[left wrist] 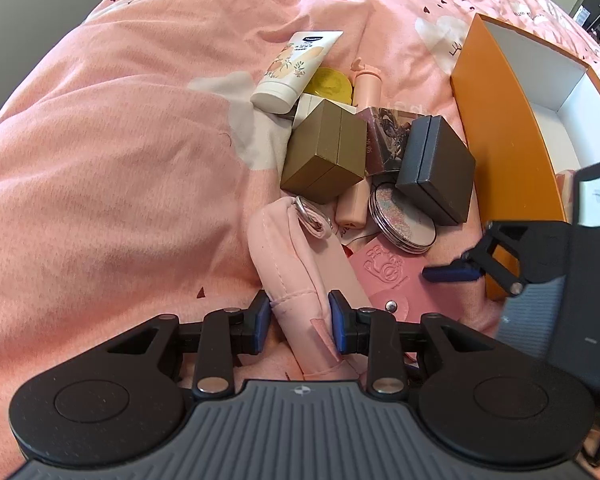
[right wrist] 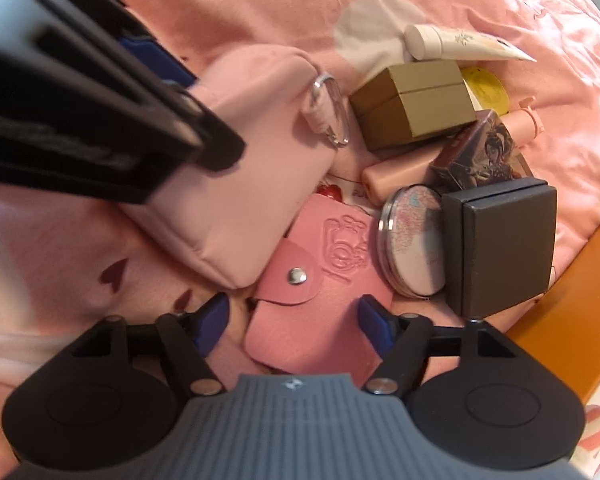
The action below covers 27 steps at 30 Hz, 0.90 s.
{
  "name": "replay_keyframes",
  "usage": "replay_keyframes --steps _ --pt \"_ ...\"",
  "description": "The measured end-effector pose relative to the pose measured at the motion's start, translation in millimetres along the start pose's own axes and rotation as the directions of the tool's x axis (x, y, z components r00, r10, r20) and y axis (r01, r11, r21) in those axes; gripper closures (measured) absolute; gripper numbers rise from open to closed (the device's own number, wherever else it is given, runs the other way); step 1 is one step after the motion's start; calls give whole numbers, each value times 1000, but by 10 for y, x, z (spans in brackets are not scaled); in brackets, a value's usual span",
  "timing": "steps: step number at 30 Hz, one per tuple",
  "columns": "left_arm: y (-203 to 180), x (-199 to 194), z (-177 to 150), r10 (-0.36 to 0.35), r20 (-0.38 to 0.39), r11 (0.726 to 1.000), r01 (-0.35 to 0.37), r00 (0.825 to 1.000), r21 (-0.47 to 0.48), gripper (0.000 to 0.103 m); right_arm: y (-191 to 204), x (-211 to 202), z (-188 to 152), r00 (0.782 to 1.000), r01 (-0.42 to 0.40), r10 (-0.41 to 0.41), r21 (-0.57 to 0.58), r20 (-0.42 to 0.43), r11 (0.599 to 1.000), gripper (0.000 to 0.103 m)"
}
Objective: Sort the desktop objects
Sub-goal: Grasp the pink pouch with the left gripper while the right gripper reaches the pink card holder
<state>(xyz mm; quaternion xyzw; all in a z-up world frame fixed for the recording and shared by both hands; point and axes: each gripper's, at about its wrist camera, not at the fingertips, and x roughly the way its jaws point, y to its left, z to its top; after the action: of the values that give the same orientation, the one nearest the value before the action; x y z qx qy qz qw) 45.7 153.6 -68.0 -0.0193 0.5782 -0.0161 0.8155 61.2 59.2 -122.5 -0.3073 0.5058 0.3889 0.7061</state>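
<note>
Jaws of my left gripper grasp the pink pouch; my right gripper stands released, straddling the pink card holder.

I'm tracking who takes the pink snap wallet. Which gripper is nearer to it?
Right. The right gripper straddles the pink snap wallet, jaws open; the left gripper clamps the pink fabric pouch beside it.

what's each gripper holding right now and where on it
Left gripper clamps the pink pouch across its near end. Right gripper holds nothing; it stands open around the pink card holder.
</note>
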Motion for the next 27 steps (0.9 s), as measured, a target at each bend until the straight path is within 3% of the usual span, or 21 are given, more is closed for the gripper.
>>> replay_keyframes --steps 2,5,10,13,16,21,27 --pt "13 2 -9 -7 1 1000 7 1000 -8 68 0 72 13 999 30 -30 -5 -24 1000 23" --pt "12 -9 -18 -9 6 1000 9 1000 -6 68 20 29 -12 998 62 -62 -3 -16 998 34" --pt "32 -34 -38 -15 12 1000 15 1000 -12 68 93 -184 -88 988 148 -148 -7 32 989 68" --pt "19 -36 -40 -11 14 1000 11 1000 -1 68 102 -268 -98 984 172 -172 -4 54 985 79" --pt "-19 -34 -42 -6 17 1000 5 1000 17 68 109 -404 -70 972 216 -216 15 87 976 81" --pt "-118 14 3 -24 30 998 22 999 66 68 21 -386 -6 978 192 -194 26 76 981 75" --pt "-46 156 65 -56 17 998 56 998 11 68 58 -197 57 982 183 -179 -43 67 982 67"
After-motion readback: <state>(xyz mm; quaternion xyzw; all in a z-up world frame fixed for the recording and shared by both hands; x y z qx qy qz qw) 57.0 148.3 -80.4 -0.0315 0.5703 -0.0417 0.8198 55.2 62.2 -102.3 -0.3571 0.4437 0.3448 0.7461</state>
